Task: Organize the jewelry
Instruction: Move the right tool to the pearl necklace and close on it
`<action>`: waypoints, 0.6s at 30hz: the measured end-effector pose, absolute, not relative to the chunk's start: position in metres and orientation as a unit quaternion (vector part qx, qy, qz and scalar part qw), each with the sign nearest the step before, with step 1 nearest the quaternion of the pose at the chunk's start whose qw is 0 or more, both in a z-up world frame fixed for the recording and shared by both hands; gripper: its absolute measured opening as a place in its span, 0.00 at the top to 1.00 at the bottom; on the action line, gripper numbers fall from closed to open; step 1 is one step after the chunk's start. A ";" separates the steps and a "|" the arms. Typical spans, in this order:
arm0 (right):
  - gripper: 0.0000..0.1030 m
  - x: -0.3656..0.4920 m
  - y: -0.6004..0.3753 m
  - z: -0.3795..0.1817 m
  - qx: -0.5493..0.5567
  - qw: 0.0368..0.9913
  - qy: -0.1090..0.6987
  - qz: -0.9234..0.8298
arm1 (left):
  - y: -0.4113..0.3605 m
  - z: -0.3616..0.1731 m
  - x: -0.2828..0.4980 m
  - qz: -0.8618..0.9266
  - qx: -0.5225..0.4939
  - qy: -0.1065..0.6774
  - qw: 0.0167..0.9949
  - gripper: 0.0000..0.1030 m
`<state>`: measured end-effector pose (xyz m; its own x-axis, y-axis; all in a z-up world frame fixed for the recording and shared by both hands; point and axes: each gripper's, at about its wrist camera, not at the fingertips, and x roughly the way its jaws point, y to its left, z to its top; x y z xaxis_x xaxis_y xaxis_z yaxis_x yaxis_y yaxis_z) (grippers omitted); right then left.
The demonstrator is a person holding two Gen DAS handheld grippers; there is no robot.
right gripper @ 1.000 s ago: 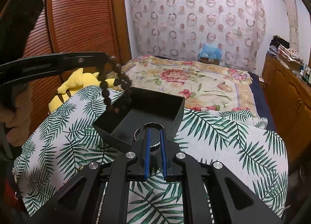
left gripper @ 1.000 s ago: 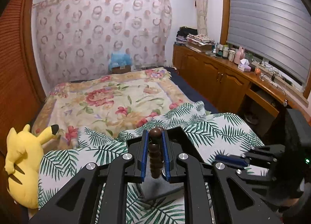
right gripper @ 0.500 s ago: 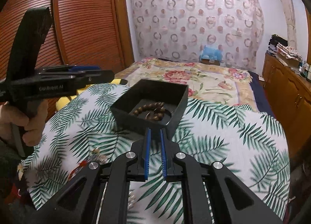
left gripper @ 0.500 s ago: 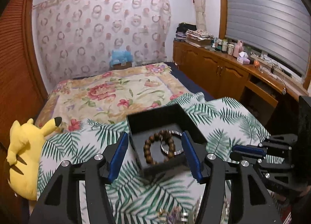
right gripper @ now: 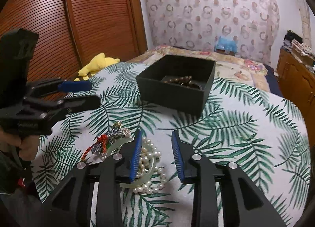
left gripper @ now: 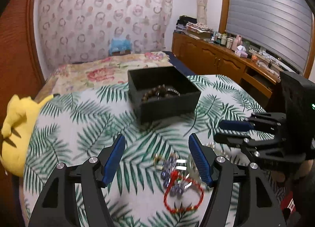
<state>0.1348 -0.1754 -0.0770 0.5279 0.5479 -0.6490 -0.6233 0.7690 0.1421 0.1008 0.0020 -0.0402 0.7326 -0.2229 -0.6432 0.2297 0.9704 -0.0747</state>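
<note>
Far left, against the louvred wooden doors point(right gripper: 49, 20): yellow plush toy point(left gripper: 13, 134), lying at the edge of the palm-leaf cloth point(right gripper: 246, 128).

Next, left hand-held gripper point(left gripper: 156, 156): jaws well apart, just been opening, gripping nothing; poised above a blurred heap of loose jewelry on the cloth. In that heap: red cord bracelet point(left gripper: 183, 197), blue-beaded piece point(left gripper: 169, 170), both lying free under the open jaws.

Centre, farther back: black open box point(left gripper: 169, 107) resting on the cloth, brown bead bracelet point(left gripper: 155, 92) and a metal bangle point(left gripper: 173, 91) lying inside.

Right of the heap: pearl strand point(right gripper: 149, 160) piled on the cloth with a pale green bangle point(right gripper: 145, 175).

Right hand-held gripper point(right gripper: 156, 156): jaws partly apart, just been opening, empty, hovering over the pearls without clamping them.

Far right: wooden cabinets point(left gripper: 216, 61) under a shuttered window.
</note>
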 end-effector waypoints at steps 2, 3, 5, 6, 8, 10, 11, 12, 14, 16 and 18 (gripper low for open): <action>0.62 0.137 -0.170 -0.079 -0.054 0.869 0.356 0.341 | 0.007 -0.044 0.096 -0.118 0.002 0.348 0.930 0.38; 0.61 0.138 -0.168 -0.080 -0.053 0.867 0.358 0.343 | 0.009 -0.046 0.094 -0.116 0.001 0.348 0.930 0.38; 0.58 0.141 -0.165 -0.082 -0.049 0.863 0.364 0.347 | 0.012 -0.048 0.090 -0.113 -0.002 0.350 0.930 0.38; 0.57 0.141 -0.161 -0.083 -0.048 0.861 0.367 0.350 | 0.015 -0.050 0.087 -0.112 -0.006 0.352 0.929 0.38; 0.54 0.142 -0.155 -0.084 -0.049 0.857 0.370 0.355 | 0.019 -0.052 0.085 -0.111 -0.012 0.353 0.929 0.38; 0.53 0.145 -0.150 -0.087 -0.050 0.853 0.378 0.357 | 0.022 -0.055 0.083 -0.110 -0.016 0.355 0.928 0.38; 0.53 0.148 -0.147 -0.090 -0.050 0.849 0.385 0.358 | 0.023 -0.056 0.082 -0.109 -0.017 0.356 0.928 0.38; 0.53 0.150 -0.145 -0.092 -0.049 0.846 0.391 0.358 | 0.025 -0.056 0.081 -0.108 -0.020 0.356 0.928 0.38; 0.53 0.154 -0.143 -0.096 -0.045 0.842 0.401 0.358 | 0.026 -0.056 0.081 -0.107 -0.023 0.357 0.928 0.38; 0.52 0.157 -0.143 -0.099 -0.037 0.839 0.408 0.357 | 0.026 -0.057 0.081 -0.107 -0.024 0.357 0.928 0.38; 0.52 0.160 -0.143 -0.100 -0.027 0.835 0.414 0.360 | 0.026 -0.058 0.080 -0.108 -0.027 0.358 0.927 0.38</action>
